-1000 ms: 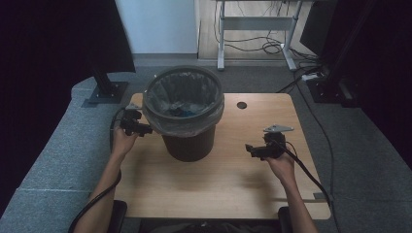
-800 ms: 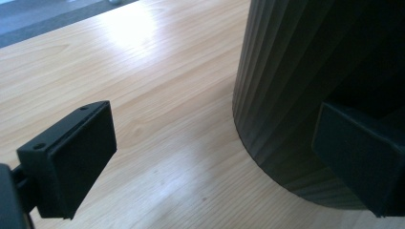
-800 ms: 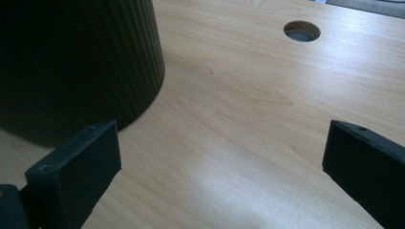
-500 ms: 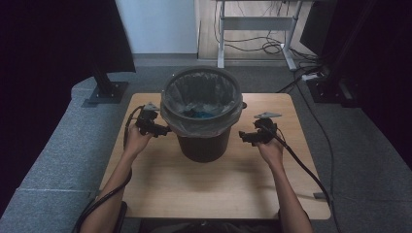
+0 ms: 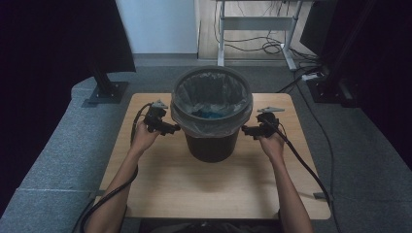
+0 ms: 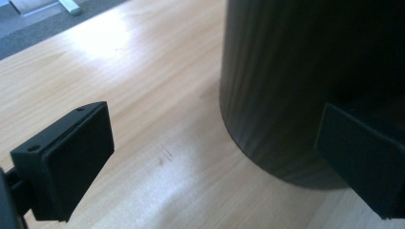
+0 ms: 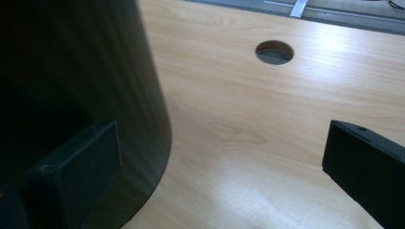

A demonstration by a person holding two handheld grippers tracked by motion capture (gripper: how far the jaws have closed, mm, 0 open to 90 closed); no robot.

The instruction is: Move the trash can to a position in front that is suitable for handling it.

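Flanking black bin (image 5: 212, 141) mid-worktop (image 5: 160, 194) | left hand-held gripper (image 5: 171, 129) jaws spread, just beside bin wall | right hand-held gripper (image 5: 247, 130) jaws spread, opposite side | clear liner (image 5: 194, 124) folded over rim

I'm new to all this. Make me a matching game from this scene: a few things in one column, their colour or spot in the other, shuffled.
Things:
1. bin
2. liner
3. left gripper
4. hole

Descriptions:
A. clear plastic folded over the rim
B. round opening in the tabletop
C. black, stands mid-table
D. open, beside the bin's left side

Pairs: 1-C, 2-A, 3-D, 4-B
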